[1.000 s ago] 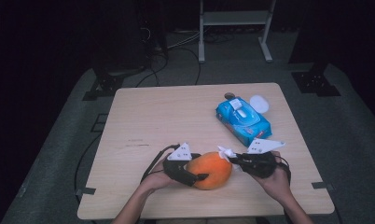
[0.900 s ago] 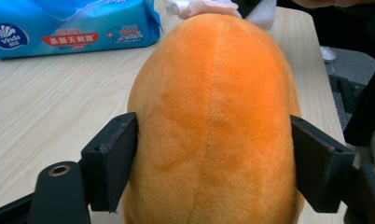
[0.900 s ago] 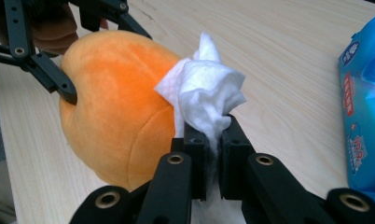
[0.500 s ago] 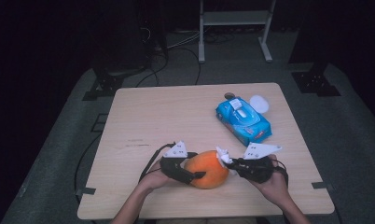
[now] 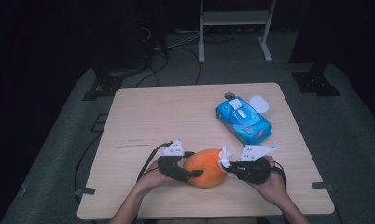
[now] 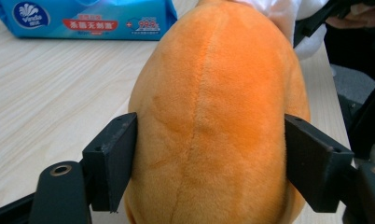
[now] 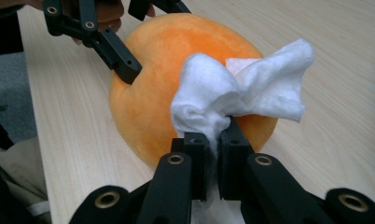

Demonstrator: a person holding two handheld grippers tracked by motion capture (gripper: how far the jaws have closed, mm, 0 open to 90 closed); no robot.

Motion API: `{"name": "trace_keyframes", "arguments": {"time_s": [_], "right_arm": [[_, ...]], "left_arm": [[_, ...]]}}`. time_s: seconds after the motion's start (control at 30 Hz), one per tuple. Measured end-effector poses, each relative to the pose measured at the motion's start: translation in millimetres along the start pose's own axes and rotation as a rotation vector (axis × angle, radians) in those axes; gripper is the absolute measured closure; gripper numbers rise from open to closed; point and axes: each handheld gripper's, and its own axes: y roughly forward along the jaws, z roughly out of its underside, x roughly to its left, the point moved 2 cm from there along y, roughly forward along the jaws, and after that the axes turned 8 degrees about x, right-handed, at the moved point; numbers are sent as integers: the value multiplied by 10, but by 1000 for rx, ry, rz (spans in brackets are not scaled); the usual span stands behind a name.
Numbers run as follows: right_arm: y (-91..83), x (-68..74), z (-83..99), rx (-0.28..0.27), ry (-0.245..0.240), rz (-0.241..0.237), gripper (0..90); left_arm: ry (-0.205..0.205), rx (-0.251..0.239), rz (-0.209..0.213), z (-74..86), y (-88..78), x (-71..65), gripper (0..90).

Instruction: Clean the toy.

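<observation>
My left jaws stand clamped on either flank of the orange plush toy [image 6: 213, 121], pads pressed into the fur; the left gripper [image 5: 188, 164] pins it to the table [image 5: 176, 112] near my front edge. My right gripper [image 7: 212, 140] has its jaws pinched together on a bunched white wipe [image 7: 241, 88], which touches the toy's right end. To wipe well, I judge I should keep the left squeeze steady so the soft body doesn't roll, and drag the wipe along the fur in short strokes, letting the cloth and not the jaw tips meet it. Farther right and back lies the blue wipes pack [image 5: 244, 120], with a small white lid [image 5: 259, 103] just beside it, both well apart from my work; nothing blocks the stroke.
</observation>
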Motion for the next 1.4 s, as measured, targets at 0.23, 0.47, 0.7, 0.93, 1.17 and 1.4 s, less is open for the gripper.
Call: {"name": "trace_keyframes", "arguments": {"time_s": [0.23,0.47,0.7,0.93,1.17,1.4], "right_arm": [[-77,-278,152,33,85,92,838],[-58,-225,143,116,18,59,838],[-108,-153,87,137,-23,-1,834],[-179,-45,-48,102,-99,46,718],[-195,-105,-88,19,-67,34,579],[-92,-47,-167,-44,-79,4,551]], "left_arm": [[36,0,-3,-14,0,-40,237],[30,4,-10,-26,0,-36,226],[49,5,-20,-51,14,-70,221],[80,2,-27,-73,32,-107,216],[137,1,-30,-97,58,-175,219],[225,23,-52,-159,94,-306,223]]}}
